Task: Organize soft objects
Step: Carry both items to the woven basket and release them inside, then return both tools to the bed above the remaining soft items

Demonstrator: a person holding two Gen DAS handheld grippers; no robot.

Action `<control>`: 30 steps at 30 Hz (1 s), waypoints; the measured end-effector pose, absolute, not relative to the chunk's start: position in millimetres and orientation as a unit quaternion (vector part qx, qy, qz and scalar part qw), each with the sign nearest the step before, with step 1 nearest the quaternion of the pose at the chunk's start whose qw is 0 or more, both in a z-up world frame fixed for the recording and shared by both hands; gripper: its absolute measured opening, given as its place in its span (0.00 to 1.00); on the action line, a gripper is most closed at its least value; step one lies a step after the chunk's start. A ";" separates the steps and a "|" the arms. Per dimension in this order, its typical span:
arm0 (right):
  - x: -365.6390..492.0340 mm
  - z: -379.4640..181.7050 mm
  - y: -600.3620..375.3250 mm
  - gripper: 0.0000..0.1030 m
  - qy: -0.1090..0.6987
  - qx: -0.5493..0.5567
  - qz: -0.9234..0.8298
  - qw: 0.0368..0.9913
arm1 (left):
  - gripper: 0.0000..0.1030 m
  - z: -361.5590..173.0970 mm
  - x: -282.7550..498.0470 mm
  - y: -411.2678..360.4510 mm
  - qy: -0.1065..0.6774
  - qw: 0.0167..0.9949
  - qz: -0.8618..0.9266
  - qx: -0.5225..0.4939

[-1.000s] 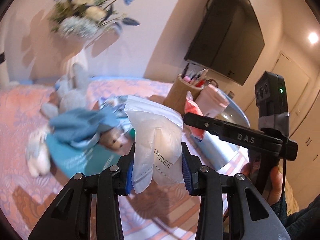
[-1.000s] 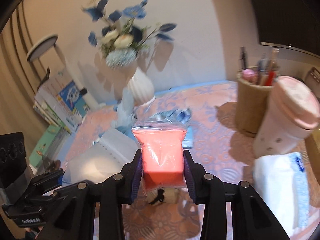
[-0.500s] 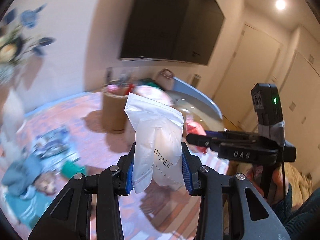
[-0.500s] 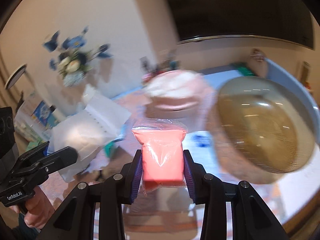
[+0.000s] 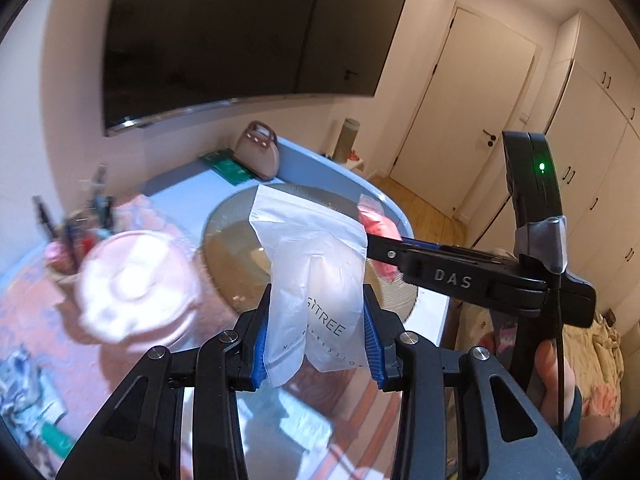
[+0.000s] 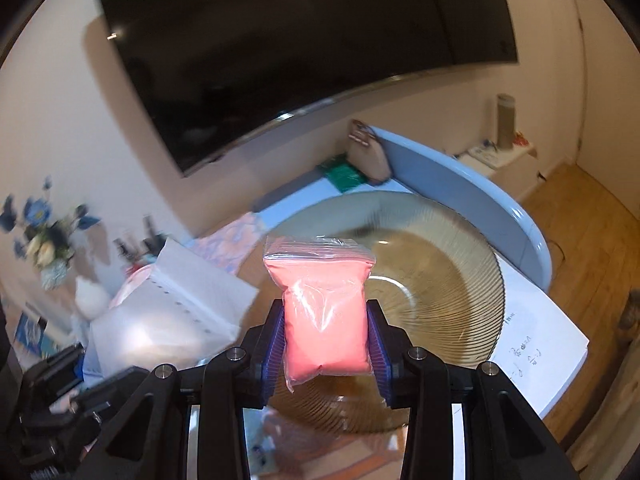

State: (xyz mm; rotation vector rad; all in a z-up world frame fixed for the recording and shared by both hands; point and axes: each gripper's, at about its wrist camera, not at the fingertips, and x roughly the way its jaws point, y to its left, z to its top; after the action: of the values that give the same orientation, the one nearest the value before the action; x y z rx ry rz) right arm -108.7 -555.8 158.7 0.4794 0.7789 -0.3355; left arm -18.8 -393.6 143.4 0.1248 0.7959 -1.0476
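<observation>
My left gripper (image 5: 316, 344) is shut on a white plastic pouch (image 5: 316, 280) printed with grey letters, held upright above the table. My right gripper (image 6: 326, 344) is shut on a pink powder-filled zip bag (image 6: 324, 308), held over a large ribbed amber glass bowl (image 6: 448, 276). In the left wrist view the bowl (image 5: 236, 244) lies just behind the white pouch, and the right gripper's arm (image 5: 452, 276) reaches in from the right with the pink bag (image 5: 378, 226) at its tip. In the right wrist view the white pouch (image 6: 168, 312) shows at the left.
A pink lidded cup (image 5: 132, 284) and a pen holder (image 5: 76, 232) stand left of the bowl. A small brown handbag (image 5: 258, 156) and a green book (image 5: 228, 166) sit at the back by the wall under a dark TV (image 5: 240, 32). A flower vase (image 6: 48, 248) stands far left.
Both grippers have swung right, away from the flowers and soft toys, and now hold their bags over the amber bowl. Both grips are unchanged.
</observation>
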 end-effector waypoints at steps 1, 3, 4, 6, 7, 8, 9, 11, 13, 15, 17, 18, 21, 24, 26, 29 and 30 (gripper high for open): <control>-106.7 154.5 -560.6 0.37 0.378 0.238 -0.166 0.879 | 0.34 139.7 -16.0 -402.2 0.374 0.789 -0.484 0.059; -100.6 147.3 -567.8 0.37 0.386 0.244 -0.178 0.872 | 0.34 131.6 -12.8 -418.4 0.380 0.788 -0.480 0.065; -99.8 143.5 -571.4 0.37 0.389 0.246 -0.185 0.868 | 0.34 129.7 -12.3 -423.1 0.380 0.789 -0.478 0.068; -97.6 137.1 -577.6 0.37 0.396 0.251 -0.192 0.862 | 0.34 122.3 -8.0 -431.5 0.385 0.790 -0.473 0.069; -97.1 134.6 -580.3 0.37 0.400 0.253 -0.193 0.860 | 0.34 120.5 -4.8 -436.9 0.387 0.791 -0.469 0.066; -96.3 131.9 -583.0 0.37 0.403 0.254 -0.194 0.858 | 0.36 118.5 -2.8 -439.8 0.386 0.795 -0.464 0.064; -96.0 129.4 -586.7 0.39 0.407 0.259 -0.194 0.854 | 0.39 118.0 -2.0 -441.8 0.384 0.797 -0.462 0.062; -98.0 126.3 -593.1 0.50 0.408 0.272 -0.195 0.850 | 0.61 113.4 1.3 -446.6 0.394 0.788 -0.469 0.057; -103.3 126.2 -597.8 0.55 0.403 0.277 -0.199 0.849 | 0.66 112.1 1.3 -445.7 0.397 0.784 -0.474 0.043; -111.3 130.6 -597.1 0.55 0.399 0.274 -0.199 0.852 | 0.66 114.4 -3.8 -443.5 0.392 0.785 -0.477 0.047; -118.2 136.4 -594.2 0.55 0.394 0.274 -0.199 0.854 | 0.66 119.6 -11.6 -437.6 0.386 0.784 -0.483 0.048; -121.3 139.9 -592.2 0.55 0.391 0.275 -0.195 0.856 | 0.66 123.5 -15.4 -432.9 0.384 0.782 -0.489 0.046; -129.2 151.6 -579.9 0.55 0.385 0.264 -0.186 0.865 | 0.66 135.9 -29.2 -415.0 0.366 0.787 -0.494 0.046; -137.8 166.6 -560.4 0.55 0.373 0.254 -0.169 0.876 | 0.66 147.9 -43.0 -388.6 0.350 0.798 -0.489 0.047; -143.7 178.6 -544.1 0.55 0.358 0.247 -0.150 0.888 | 0.66 156.1 -51.9 -363.9 0.342 0.807 -0.480 0.041; -147.2 194.9 -518.7 0.55 0.341 0.230 -0.124 0.903 | 0.66 165.1 -61.0 -323.1 0.335 0.822 -0.460 0.026; -147.6 201.0 -507.2 0.55 0.335 0.224 -0.110 0.909 | 0.66 167.7 -63.1 -307.9 0.332 0.829 -0.449 0.022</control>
State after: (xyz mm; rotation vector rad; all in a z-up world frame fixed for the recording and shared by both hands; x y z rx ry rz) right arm -147.6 -507.2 201.0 0.4620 0.6913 -0.2273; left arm -63.1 -307.9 167.7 0.0463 0.7046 -0.9527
